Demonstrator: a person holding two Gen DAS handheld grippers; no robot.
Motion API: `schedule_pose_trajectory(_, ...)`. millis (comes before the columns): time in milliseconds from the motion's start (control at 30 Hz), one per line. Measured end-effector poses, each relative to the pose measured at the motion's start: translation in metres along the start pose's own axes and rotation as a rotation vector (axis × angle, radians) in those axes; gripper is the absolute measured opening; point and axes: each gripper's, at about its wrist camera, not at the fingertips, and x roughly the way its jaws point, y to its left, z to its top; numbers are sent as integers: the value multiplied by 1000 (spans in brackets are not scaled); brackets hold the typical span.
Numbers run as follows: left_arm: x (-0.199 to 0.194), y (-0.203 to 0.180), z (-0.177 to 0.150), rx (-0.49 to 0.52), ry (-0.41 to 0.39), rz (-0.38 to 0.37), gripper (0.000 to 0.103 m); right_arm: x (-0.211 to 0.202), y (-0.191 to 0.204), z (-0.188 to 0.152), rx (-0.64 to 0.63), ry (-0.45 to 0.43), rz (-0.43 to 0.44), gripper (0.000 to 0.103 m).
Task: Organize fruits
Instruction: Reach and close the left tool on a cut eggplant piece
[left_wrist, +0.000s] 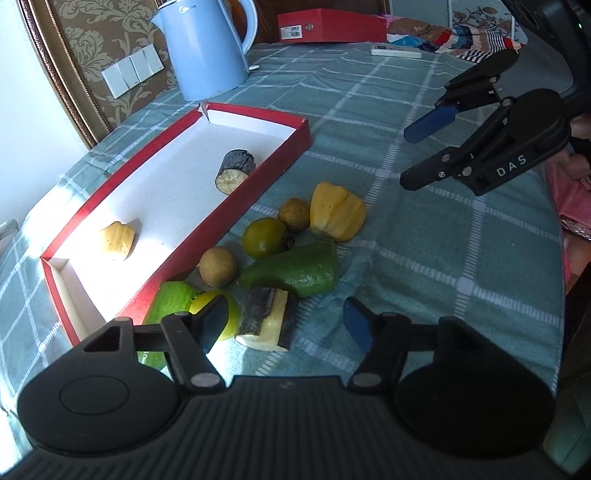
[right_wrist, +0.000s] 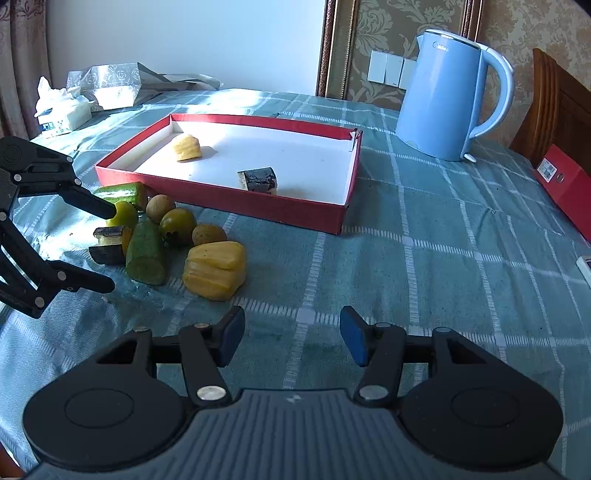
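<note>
- Fruits awaiting sorting lie in a loose cluster on the checked cloth of the surface (right_wrist: 424, 229), just outside the long wall of the red tray (left_wrist: 291, 155); in the left wrist view the cluster fills the lower centre, in the right wrist view the left of centre.
- Cluster members: yellow lobed piece (right_wrist: 215, 271), green wedge (right_wrist: 146, 254), dark-skinned block with pale flesh (left_wrist: 267, 319), green round fruit (left_wrist: 265, 237), two small brown round fruits (left_wrist: 218, 266) (left_wrist: 294, 214), a yellow-green round fruit (right_wrist: 123, 214), and a second green wedge (left_wrist: 170, 304) against the tray wall.
- Already inside the tray: a small yellow piece (left_wrist: 117, 240) and a dark-skinned slice (left_wrist: 235, 171), well apart.
- Left tool (left_wrist: 284, 325): jaws spread wide, empty, poised over the near end of the cluster.
- Right tool (right_wrist: 291, 336): jaws spread wide, empty, above bare cloth beside the yellow lobed piece.
- Handling, judged: pieces look light; cut faces probably soft and moist, so a gentle grip across the firmer skinned sides seems wise. The round fruits would likely roll or slip; take them across the middle.
- Room: items touch or crowd one another, so outlying pieces offer cleaner access. The tray wall must be lifted over; its interior has ample free floor. The blue kettle (right_wrist: 448, 96) stands beyond the tray's far end, clear of the route.
</note>
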Motion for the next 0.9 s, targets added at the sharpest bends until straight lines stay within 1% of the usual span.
schedule_pose_trajectory(67,-1,4,1,2,5,-27,62,0,1,-1,1,3,-2,56)
schedule_pose_trajectory(100,-1,5,2,1,11,-41,58,0,1,-2,1,7,-5,56)
schedule_pose_trajectory(133,-2,6,2,2,15,-58,56,0,1,-3,3,9,-6,56)
schedule_pose_trajectory(233,-4,7,1,1,14,-62,55,-1,0,-4,16,8,-17,56)
schedule_pose_trajectory(333,1,9,0,-4,26,-51,55,0,-3,-5,34,13,-23,56)
schedule_pose_trajectory(433,3,14,2,-24,18,-82,54,0,-4,-5,32,12,-29,56)
schedule_pose_trajectory(500,4,17,3,-7,20,-106,54,0,-5,-4,29,9,-30,56)
schedule_pose_trajectory(567,4,22,3,-12,24,-129,54,-1,-4,-3,28,8,-32,56)
schedule_pose_trajectory(667,6,30,1,-10,61,-168,53,-2,-3,-3,28,9,-34,56)
schedule_pose_trajectory(700,9,30,0,-9,81,-181,51,-2,-4,-3,29,10,-34,56)
schedule_pose_trajectory(733,13,28,0,4,105,-186,53,-1,-4,-4,30,13,-36,56)
schedule_pose_trajectory(800,14,24,1,25,81,-159,54,0,-4,-4,32,14,-42,56)
schedule_pose_trajectory(900,14,27,2,-30,62,-167,52,1,-4,-4,29,17,-43,56)
